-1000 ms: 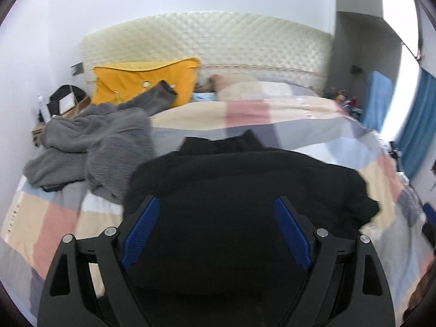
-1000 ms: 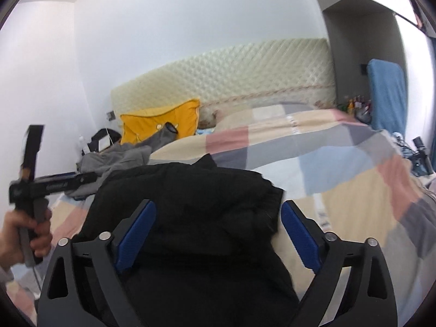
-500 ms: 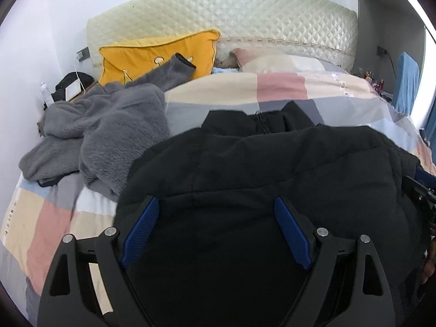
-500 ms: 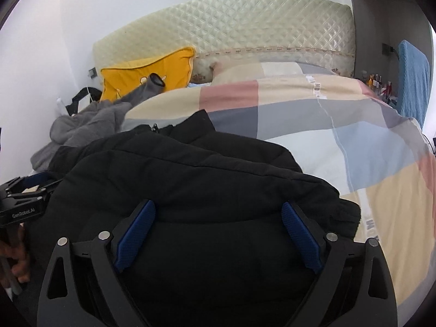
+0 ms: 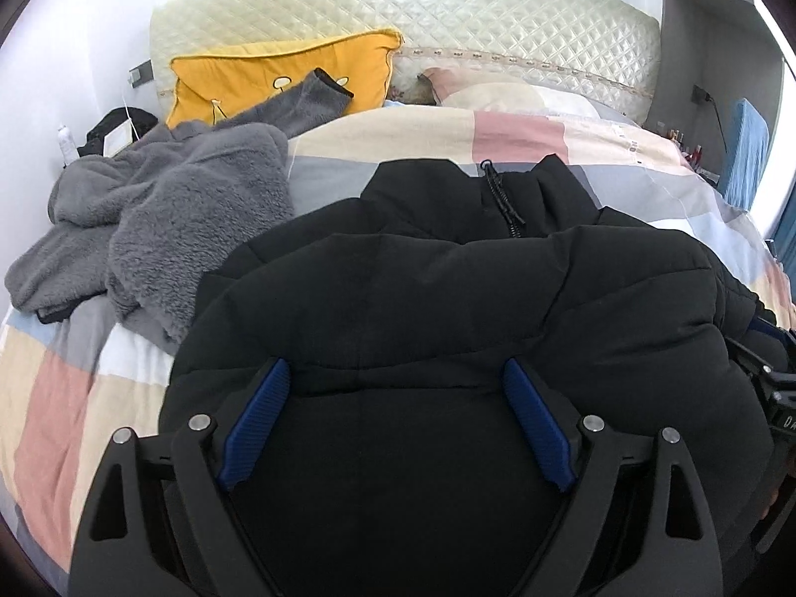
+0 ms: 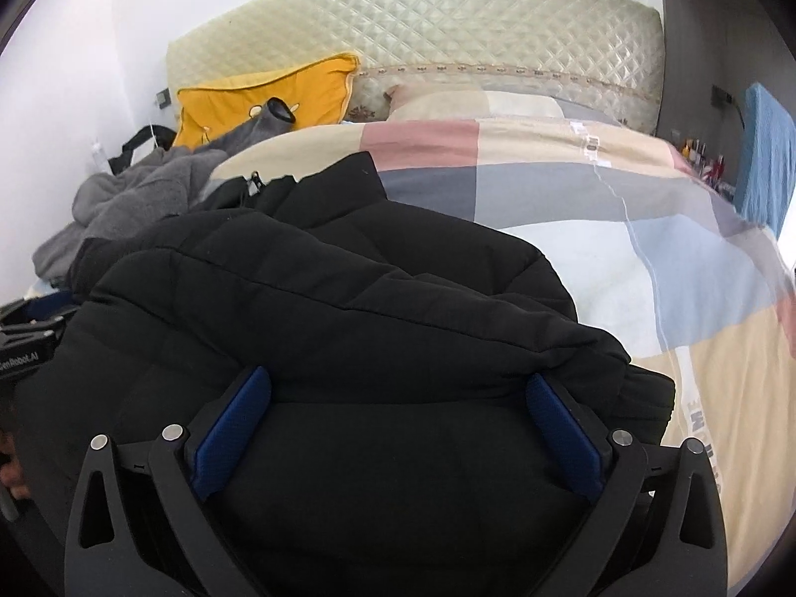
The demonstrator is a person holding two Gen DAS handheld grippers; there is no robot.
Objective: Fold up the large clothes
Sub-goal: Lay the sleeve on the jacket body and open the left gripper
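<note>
A black puffer jacket (image 5: 447, 308) lies folded on the checked bedspread (image 5: 59, 388), collar and zipper toward the headboard. It also fills the right wrist view (image 6: 348, 308). My left gripper (image 5: 393, 378) is wide open, its blue pads either side of the jacket's near fold, low over it. My right gripper (image 6: 393, 388) is wide open too, over the jacket's right part. Each gripper shows at the edge of the other's view.
A grey fleece garment (image 5: 164, 219) lies crumpled at the left of the bed, beside the jacket. A yellow pillow (image 5: 278, 74) leans on the quilted headboard (image 5: 447, 15). A bare stretch of bedspread (image 6: 646, 258) lies to the right. A blue item (image 6: 766, 149) stands at the far right.
Both grippers have moved forward and down over the jacket, which now fills more of each view. Both stay open.
</note>
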